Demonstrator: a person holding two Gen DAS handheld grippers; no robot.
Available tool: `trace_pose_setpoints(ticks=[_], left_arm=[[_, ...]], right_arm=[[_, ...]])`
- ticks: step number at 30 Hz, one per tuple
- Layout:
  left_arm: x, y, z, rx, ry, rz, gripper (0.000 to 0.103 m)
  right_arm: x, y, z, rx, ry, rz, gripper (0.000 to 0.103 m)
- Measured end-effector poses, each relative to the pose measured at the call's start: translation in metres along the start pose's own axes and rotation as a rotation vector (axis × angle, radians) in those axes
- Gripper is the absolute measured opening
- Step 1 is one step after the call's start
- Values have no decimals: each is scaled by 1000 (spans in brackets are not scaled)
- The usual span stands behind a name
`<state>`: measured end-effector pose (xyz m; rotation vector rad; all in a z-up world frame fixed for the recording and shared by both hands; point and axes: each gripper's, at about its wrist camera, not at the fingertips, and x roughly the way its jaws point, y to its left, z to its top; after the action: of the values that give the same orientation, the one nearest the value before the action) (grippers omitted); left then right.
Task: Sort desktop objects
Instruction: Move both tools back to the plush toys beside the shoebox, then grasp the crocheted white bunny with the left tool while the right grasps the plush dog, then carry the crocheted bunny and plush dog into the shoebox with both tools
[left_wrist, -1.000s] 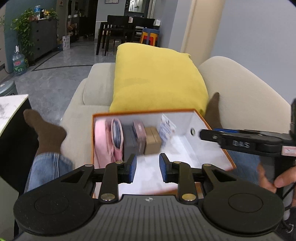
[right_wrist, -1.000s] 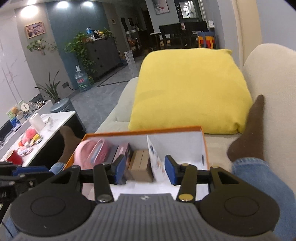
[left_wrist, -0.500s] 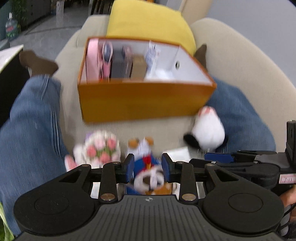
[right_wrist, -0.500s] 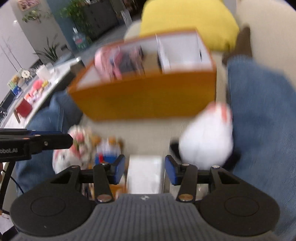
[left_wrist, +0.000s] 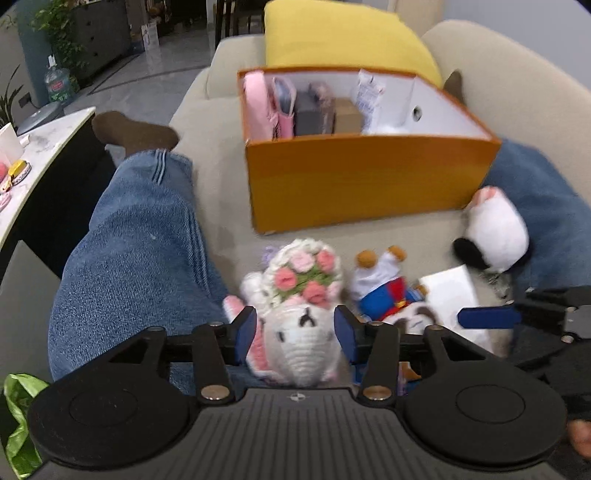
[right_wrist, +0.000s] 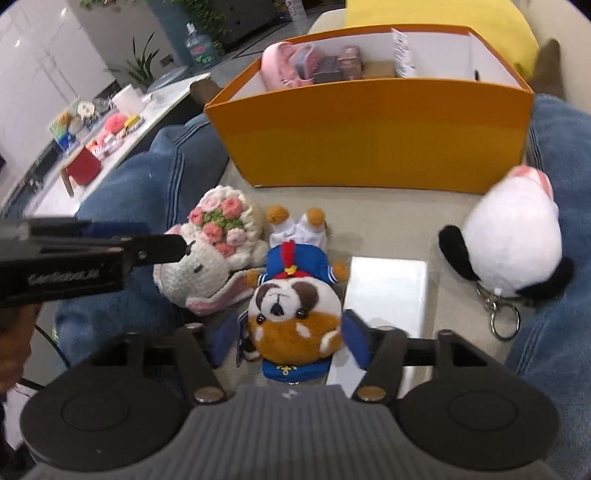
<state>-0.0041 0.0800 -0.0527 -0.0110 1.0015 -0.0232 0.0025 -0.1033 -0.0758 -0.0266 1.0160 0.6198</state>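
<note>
On the sofa seat in front of an orange box (left_wrist: 369, 184) lie soft toys. A crocheted white animal with a flower bouquet (left_wrist: 301, 328) sits between the fingers of my left gripper (left_wrist: 295, 325), whose jaws are opening and do not press on it. A brown-and-white dog plush in a blue sailor suit (right_wrist: 291, 306) lies between the fingers of my right gripper (right_wrist: 290, 332), also opening, its pads apart from the toy. A white-and-black plush with a keyring (right_wrist: 513, 240) and a flat white card (right_wrist: 384, 284) lie to the right. The box (right_wrist: 369, 140) holds pink, grey and brown items.
A person's legs in jeans (left_wrist: 140, 251) (right_wrist: 554, 295) flank the toys on both sides. A yellow cushion (left_wrist: 343, 40) leans behind the box. A low table (right_wrist: 110, 122) with small items stands at the left. A green bag (left_wrist: 18, 417) sits at the lower left.
Both grippers came down from over the orange box to the toys in front of it. Each pair of jaws has widened around a toy.
</note>
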Motion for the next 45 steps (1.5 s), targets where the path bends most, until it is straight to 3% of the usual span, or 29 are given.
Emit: trace_pose_setpoints(ticks=[9,13,21,26,29,36,45], left_arm=[[29,-8,-3,77,95,-12,58],[43,-7,-2,78,146,-30,62],[58,-8,-3,57,177,-33,59],[54,-2,-6,22,158,-53,54],[48,1,-8,-11,139,-74,51],[21,13,-9,-104,81,-142,50],[-42,12,30,-95,-80,-228,50]], right_arm=[[34,20,-1,-135,56,-87,71],[45,27,-2,-200,57,-116,74],[68,32,-5,-307,60,-141,74],[64,20,-1,-240,52,-112,60],[61,13,0,-187,55,-77,58],[29,-2,8,-114,-2,-39,58],[-37,-30,35,-27,-142,11,58]])
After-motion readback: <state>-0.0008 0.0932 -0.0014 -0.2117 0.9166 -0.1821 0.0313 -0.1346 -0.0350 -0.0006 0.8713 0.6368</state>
